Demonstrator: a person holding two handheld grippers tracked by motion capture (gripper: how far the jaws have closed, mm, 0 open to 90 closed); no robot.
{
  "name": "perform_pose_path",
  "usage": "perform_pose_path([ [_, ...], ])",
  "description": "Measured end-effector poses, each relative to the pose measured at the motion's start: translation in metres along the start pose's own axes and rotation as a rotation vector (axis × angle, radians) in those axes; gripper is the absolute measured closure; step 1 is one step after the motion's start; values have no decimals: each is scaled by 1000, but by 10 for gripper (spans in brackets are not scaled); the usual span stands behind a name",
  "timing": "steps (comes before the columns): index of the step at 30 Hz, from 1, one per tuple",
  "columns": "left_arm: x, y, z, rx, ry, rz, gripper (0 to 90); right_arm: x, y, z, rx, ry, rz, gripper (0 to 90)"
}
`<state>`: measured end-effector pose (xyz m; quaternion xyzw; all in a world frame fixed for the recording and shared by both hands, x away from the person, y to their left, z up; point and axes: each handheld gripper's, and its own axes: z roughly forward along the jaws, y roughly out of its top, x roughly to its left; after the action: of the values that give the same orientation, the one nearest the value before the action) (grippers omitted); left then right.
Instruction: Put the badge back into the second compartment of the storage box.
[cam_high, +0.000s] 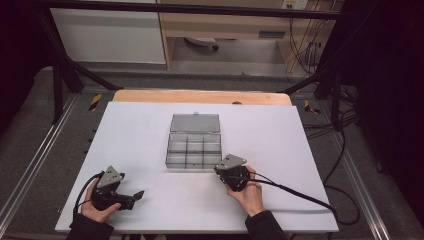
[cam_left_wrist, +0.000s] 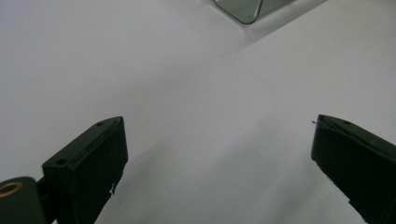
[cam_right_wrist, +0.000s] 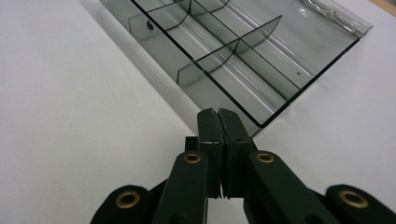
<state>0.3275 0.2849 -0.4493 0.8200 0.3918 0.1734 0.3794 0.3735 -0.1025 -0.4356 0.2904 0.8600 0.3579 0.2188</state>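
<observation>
The right gripper (cam_right_wrist: 219, 114) is pointing at the near wall of a clear plastic compartment box (cam_right_wrist: 243, 60), its jaws pressed flat together with nothing between them, the tips sitting just short of the box's near corner. The right gripper view is showing what the high view is too far off to resolve: smoky transparent dividers crossing inside the box, a small round catch on the front wall, and the hinged lid lying open beyond the compartments. In the high view the right gripper (cam_high: 231, 172) is resting in the person's right hand (cam_high: 248, 192) just beside the front right corner of the box (cam_high: 194, 145), with its cable (cam_high: 300, 195) trailing off to the right.

The left gripper (cam_high: 136, 196) is lying low at the front left of the tabletop (cam_high: 135, 130), well apart from the box, held by the left hand (cam_high: 95, 205). In the left gripper view its jaws are standing wide apart over bare white surface, and a rounded corner of the box (cam_left_wrist: 245, 11) is peeking in at the top edge.

The tabletop is showing as a plain white sheet over a wooden board (cam_high: 200, 96), framed by black struts. Beyond it, grey floor, a pale cabinet (cam_high: 107, 35) and hanging cables (cam_high: 305, 45) are filling the background.

The box is sitting at the middle of the tabletop, open and empty, its lid folded back flat.
</observation>
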Motion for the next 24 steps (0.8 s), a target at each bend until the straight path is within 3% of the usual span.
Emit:
perform_pose_path([
  [24, 0, 0, 0, 0, 3, 2, 35, -2, 5, -14, -21, 40, 21, 890],
])
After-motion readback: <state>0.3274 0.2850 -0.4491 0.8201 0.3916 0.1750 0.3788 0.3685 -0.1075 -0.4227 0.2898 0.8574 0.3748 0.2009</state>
